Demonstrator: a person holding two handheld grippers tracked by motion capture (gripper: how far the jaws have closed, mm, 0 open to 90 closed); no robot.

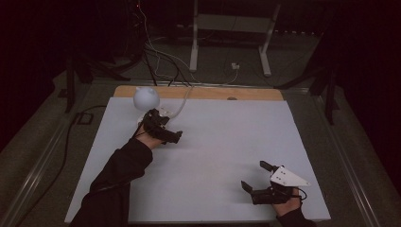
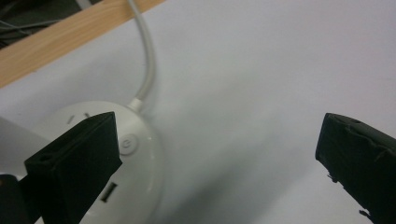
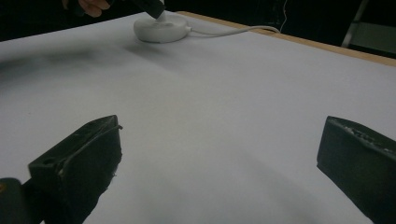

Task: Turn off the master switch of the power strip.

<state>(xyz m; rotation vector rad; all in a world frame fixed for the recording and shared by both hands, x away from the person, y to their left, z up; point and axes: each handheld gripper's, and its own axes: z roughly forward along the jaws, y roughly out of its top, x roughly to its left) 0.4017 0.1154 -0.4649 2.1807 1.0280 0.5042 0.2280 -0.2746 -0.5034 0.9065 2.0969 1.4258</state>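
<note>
Hovering left gripper (image 1: 158, 124) over lamp base (image 2: 140, 154), jaws wide apart, nothing between them | lamp (image 1: 146, 98) at far left of table (image 1: 227, 142), cord (image 2: 148, 56) running off far edge | right gripper (image 1: 259, 176) near front right, jaws apart, empty

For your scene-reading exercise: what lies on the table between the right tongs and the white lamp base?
Nothing: in the right gripper view, bare white tabletop stretches from the right tongs to the lamp base.
</note>
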